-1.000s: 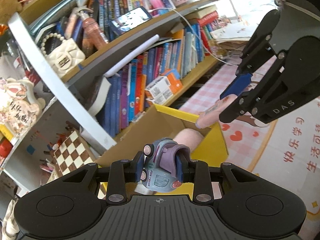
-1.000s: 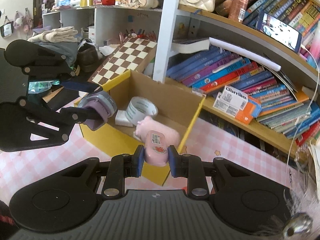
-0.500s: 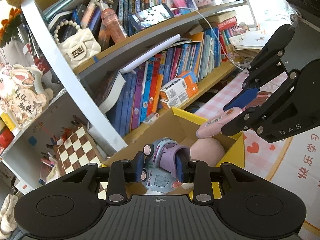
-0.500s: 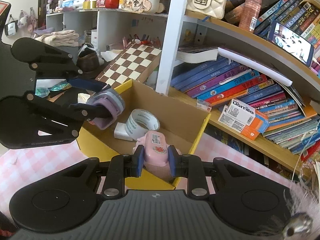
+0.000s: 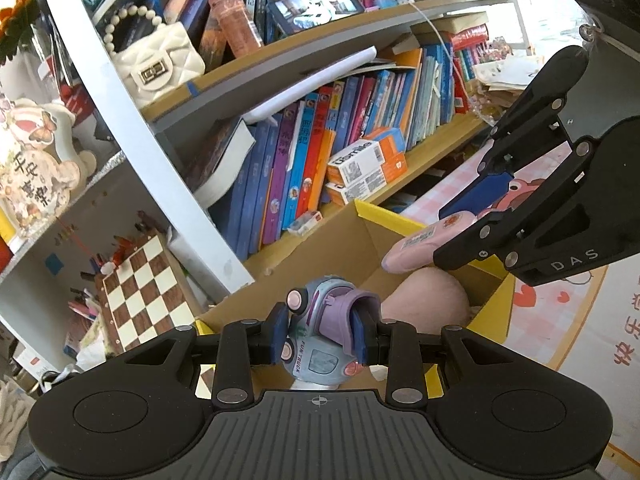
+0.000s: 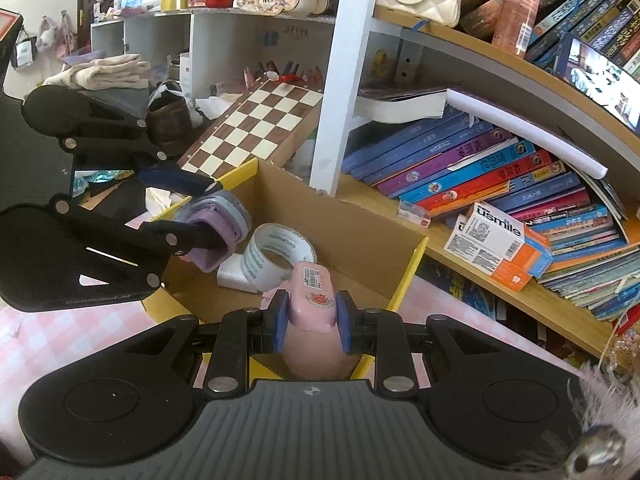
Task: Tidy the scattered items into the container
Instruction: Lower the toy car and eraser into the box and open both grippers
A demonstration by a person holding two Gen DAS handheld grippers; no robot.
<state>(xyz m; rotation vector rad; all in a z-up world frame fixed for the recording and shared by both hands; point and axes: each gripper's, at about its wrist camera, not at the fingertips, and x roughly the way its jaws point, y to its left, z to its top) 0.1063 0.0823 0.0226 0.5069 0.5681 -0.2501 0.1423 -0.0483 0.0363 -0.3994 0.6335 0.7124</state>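
- Left wrist view: the left claw (image 5: 320, 334) was closed on a blue and purple toy car (image 5: 323, 336), clamped across its body by the blue pads, nose pointing down toward the camera.
- The cardboard box (image 5: 400, 220) with yellow flaps lay directly ahead of and below that claw, its open mouth facing up; the car hung over the near part of the opening.
- A soft pink item (image 5: 426, 300) already sat inside the box, just right of the car.
- The right claw (image 5: 460, 236) reached in from the right side, gripping a pink case (image 5: 416, 246) whose long axis pointed out over the box.
- Right wrist view: the right claw (image 6: 312, 316) was shut on the pink case (image 6: 313, 296), long axis running forward along the fingers, its far end over the box interior.
- Inside the box (image 6: 408, 276) a tape roll (image 6: 278, 254) stood beside a white block (image 6: 232, 276); both sat ahead and left of the case.
- The left claw (image 6: 200, 220) held the toy car (image 6: 216, 228) over the left wall of the box.
- Judged from this, both claws looked placed to let go, the drop being straight down; neither seemed clearly nearer.
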